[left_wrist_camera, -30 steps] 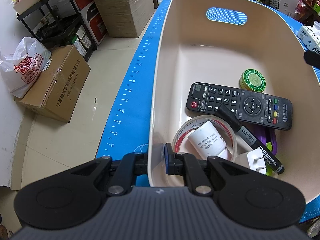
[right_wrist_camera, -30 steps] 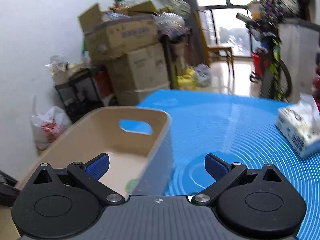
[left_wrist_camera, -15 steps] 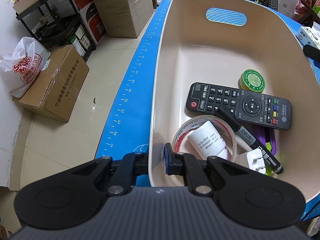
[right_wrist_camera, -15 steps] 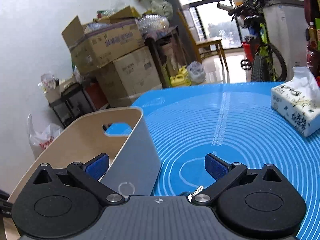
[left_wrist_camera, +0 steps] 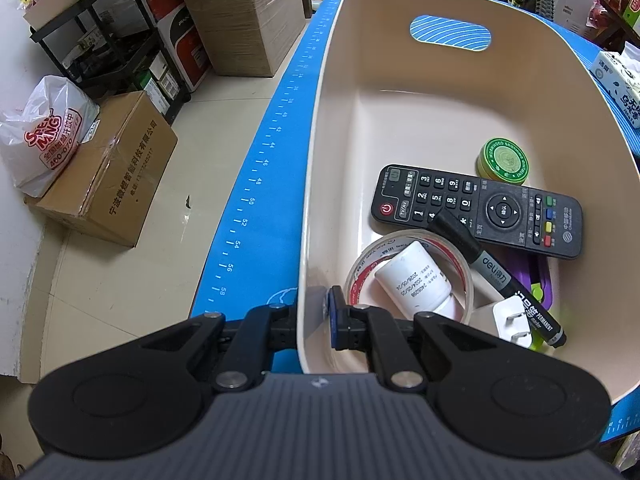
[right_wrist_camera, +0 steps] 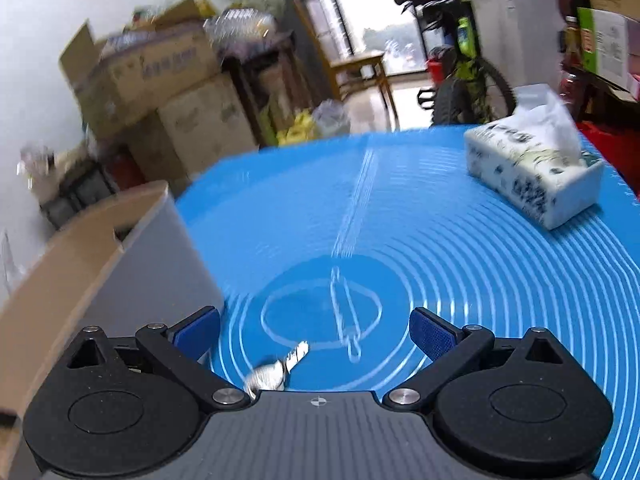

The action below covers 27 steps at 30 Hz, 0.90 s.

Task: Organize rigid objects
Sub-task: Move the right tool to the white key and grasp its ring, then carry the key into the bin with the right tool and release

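Note:
My left gripper [left_wrist_camera: 314, 316] is shut on the near left wall of the beige bin [left_wrist_camera: 316, 184], one finger inside and one outside. In the bin lie a black remote [left_wrist_camera: 476, 210], a green round tin [left_wrist_camera: 503, 161], a tape roll [left_wrist_camera: 408, 276] with a white bottle [left_wrist_camera: 414, 280] in it, a black marker [left_wrist_camera: 496, 276], a white plug [left_wrist_camera: 512, 322] and a purple item [left_wrist_camera: 540, 280]. My right gripper [right_wrist_camera: 316, 332] stands open above the blue mat [right_wrist_camera: 440, 240]. A silver key [right_wrist_camera: 280, 368] lies on the mat low between its fingers. The bin's grey outer wall [right_wrist_camera: 148, 256] is at its left.
A tissue pack [right_wrist_camera: 536, 172] sits on the mat at the far right. Cardboard boxes [left_wrist_camera: 108, 172], a black rack [left_wrist_camera: 104, 44] and a white plastic bag [left_wrist_camera: 44, 132] stand on the floor left of the table. A bicycle [right_wrist_camera: 464, 76] is behind the table.
The right gripper has dropped and swung right, away from over the bin; the key has come into view between its fingers. The left gripper and the bin have not moved.

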Motion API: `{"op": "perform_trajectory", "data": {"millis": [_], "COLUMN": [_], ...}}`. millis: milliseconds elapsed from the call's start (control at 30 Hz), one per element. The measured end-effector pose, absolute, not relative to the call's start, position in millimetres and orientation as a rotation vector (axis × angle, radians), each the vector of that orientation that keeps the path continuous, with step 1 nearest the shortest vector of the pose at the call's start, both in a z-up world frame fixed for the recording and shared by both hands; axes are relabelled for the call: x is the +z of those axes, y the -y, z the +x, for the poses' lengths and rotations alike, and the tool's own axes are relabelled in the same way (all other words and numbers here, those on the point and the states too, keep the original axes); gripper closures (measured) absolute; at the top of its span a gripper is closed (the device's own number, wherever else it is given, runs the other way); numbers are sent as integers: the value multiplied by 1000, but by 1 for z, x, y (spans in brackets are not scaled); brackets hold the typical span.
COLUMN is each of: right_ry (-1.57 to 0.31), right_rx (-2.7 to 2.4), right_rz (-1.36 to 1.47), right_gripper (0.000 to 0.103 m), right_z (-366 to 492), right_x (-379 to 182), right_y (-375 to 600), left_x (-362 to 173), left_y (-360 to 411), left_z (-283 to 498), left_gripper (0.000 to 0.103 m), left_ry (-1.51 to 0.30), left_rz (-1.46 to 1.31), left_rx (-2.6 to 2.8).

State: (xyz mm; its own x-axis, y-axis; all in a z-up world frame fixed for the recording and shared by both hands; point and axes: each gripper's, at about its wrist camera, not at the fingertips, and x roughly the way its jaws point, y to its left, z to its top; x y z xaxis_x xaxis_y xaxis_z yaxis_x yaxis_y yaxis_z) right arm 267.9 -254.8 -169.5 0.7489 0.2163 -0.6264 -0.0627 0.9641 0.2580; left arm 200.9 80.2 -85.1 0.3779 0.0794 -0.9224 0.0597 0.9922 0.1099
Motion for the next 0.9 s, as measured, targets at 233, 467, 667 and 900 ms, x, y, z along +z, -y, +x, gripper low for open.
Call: {"op": "perform_trajectory", "data": {"millis": [233,467,667,900], "right_ry": [-753,-764,-715,-744], "right_rx": [259,306,349,411], "right_rz": [6,-91,-104,-158], "right_gripper": [19,57,80,84], "right_z": [269,263,259,258], "right_x": [-178,-180,-172,-176], "right_y": [214,195,192,179], "left_x": [-85,-85,-85,-85], "left_y": [-79,-79,-79,-79], "left_z": [202,201,201,201], "left_gripper": [92,92,92,91], "left_ry": [-1184,-1185,-1185,-1185], "left_rz": [134,134,134,134], "left_rx": [13,13,13,12]}}
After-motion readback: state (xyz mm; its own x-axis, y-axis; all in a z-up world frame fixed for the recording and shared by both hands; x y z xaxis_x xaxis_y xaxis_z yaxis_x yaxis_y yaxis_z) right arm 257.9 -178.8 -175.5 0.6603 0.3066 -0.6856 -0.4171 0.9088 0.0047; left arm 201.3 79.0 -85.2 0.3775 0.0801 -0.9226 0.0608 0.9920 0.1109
